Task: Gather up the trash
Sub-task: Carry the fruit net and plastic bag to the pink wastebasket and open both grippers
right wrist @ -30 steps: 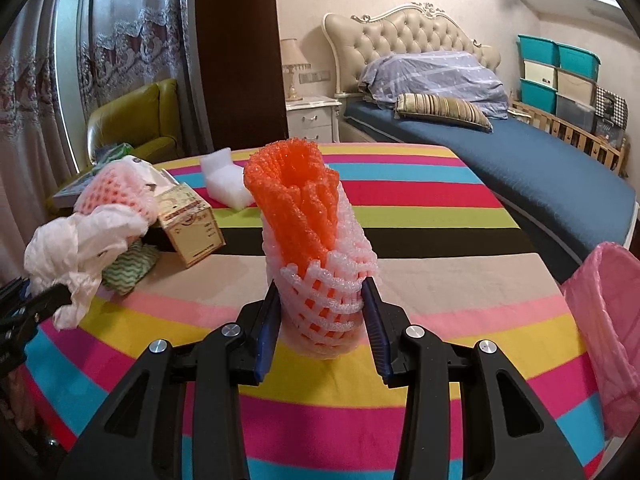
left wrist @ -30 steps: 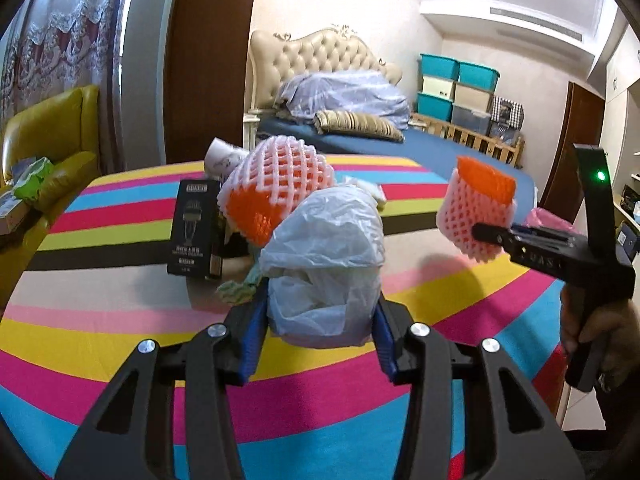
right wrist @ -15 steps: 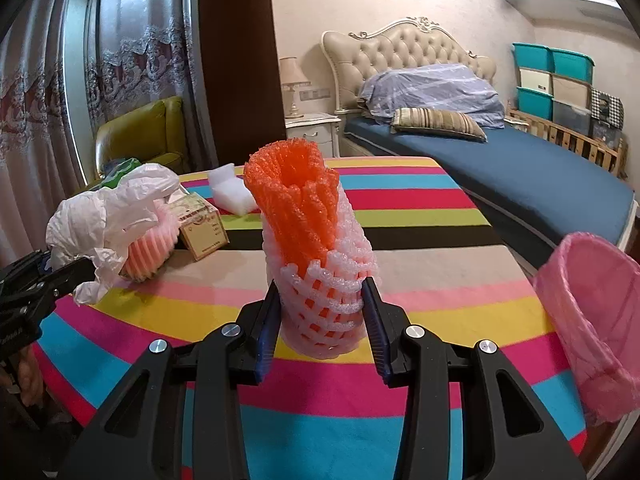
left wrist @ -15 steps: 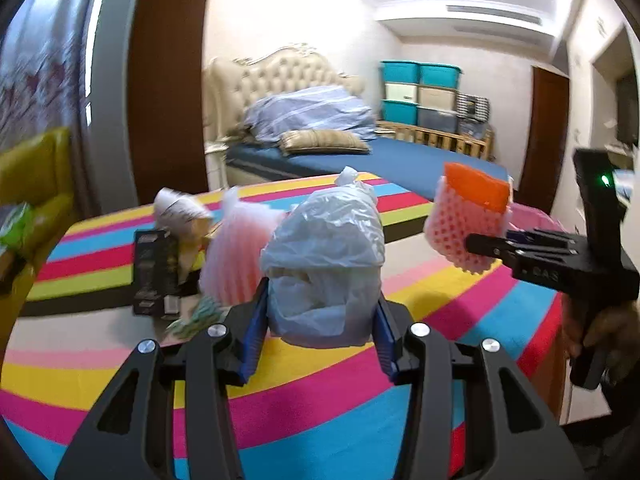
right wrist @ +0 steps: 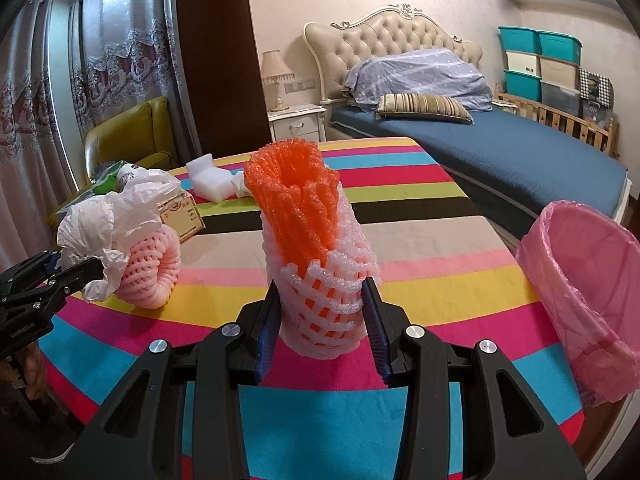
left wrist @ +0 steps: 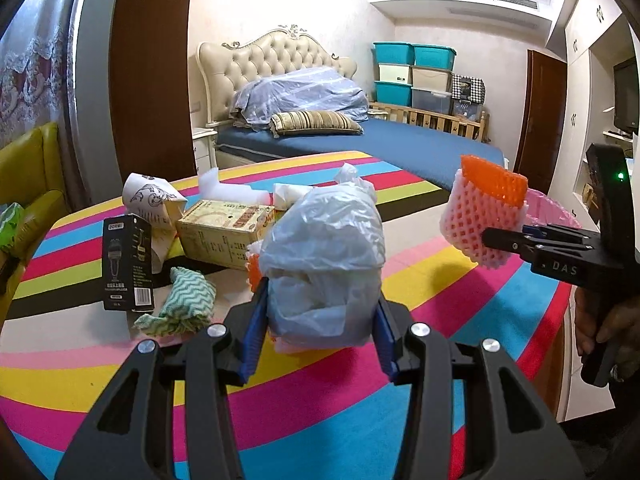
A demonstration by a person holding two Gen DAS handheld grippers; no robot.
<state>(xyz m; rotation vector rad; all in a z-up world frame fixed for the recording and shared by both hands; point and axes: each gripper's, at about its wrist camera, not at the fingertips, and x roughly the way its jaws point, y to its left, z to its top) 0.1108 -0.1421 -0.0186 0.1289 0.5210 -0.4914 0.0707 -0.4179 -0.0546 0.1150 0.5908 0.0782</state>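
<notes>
My left gripper (left wrist: pixel 318 320) is shut on a crumpled white plastic bag (left wrist: pixel 324 264), held above the striped table; a pink foam net (right wrist: pixel 150 276) hangs with it in the right wrist view, where the bag (right wrist: pixel 108 220) shows at the left. My right gripper (right wrist: pixel 320 320) is shut on an orange and white foam fruit net (right wrist: pixel 312 240), upright above the table. This net (left wrist: pixel 484 212) also shows at the right in the left wrist view. A bin with a pink liner (right wrist: pixel 584 288) stands past the table's right edge.
On the striped table (left wrist: pixel 420 304) lie a black carton (left wrist: pixel 127 264), a yellow box (left wrist: pixel 226 232), a green zigzag cloth (left wrist: pixel 180 308), a white foam piece (right wrist: pixel 210 178) and a patterned paper cup (left wrist: pixel 150 204). A yellow armchair (right wrist: pixel 128 140) and a bed (right wrist: pixel 480 148) stand behind.
Both grippers have moved right toward the pink bin with their loads. The pink foam net has come off the pile along with the plastic bag.
</notes>
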